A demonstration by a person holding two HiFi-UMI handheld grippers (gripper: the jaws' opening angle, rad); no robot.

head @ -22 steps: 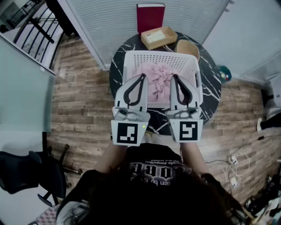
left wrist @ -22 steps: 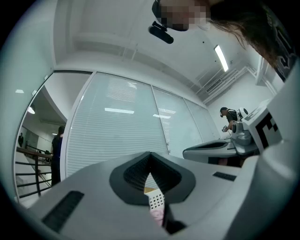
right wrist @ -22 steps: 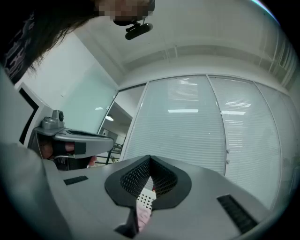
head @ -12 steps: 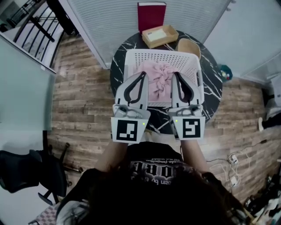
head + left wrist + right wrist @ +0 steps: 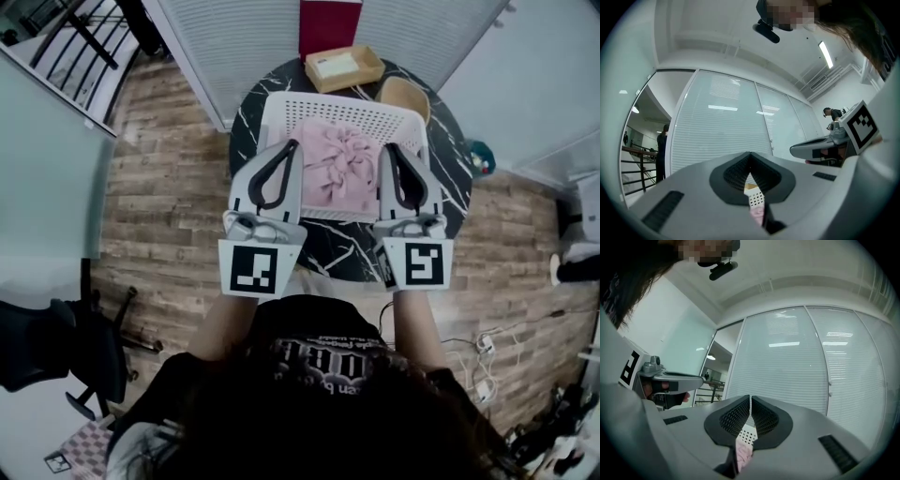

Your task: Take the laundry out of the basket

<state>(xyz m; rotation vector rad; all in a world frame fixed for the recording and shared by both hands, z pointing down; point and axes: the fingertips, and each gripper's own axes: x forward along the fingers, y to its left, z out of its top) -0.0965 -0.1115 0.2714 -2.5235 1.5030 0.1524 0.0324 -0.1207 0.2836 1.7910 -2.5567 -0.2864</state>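
Observation:
A white perforated laundry basket (image 5: 337, 105) stands on a round black marble table (image 5: 337, 255), with crumpled pink laundry (image 5: 336, 169) inside. My left gripper (image 5: 292, 145) hovers over the basket's left side and my right gripper (image 5: 389, 150) over its right side. Both are above the near rim, shut and holding nothing. In the left gripper view the closed tips (image 5: 750, 153) meet, with a sliver of basket (image 5: 757, 200) and pink cloth (image 5: 758, 214) showing below them. The right gripper view shows the same: tips (image 5: 750, 397) together, pink cloth (image 5: 743, 454) beneath.
Behind the basket on the table are a cardboard box (image 5: 343, 67), a dark red book (image 5: 330, 21) upright against the slatted wall, and a wooden bowl (image 5: 403, 94). An office chair (image 5: 56, 347) stands on the wood floor at left. Cables (image 5: 483, 352) lie at right.
Both grippers have drifted a little apart, the left one leftward and the right one rightward, and sit slightly farther over the basket. Their jaws stayed shut. The laundry has not moved.

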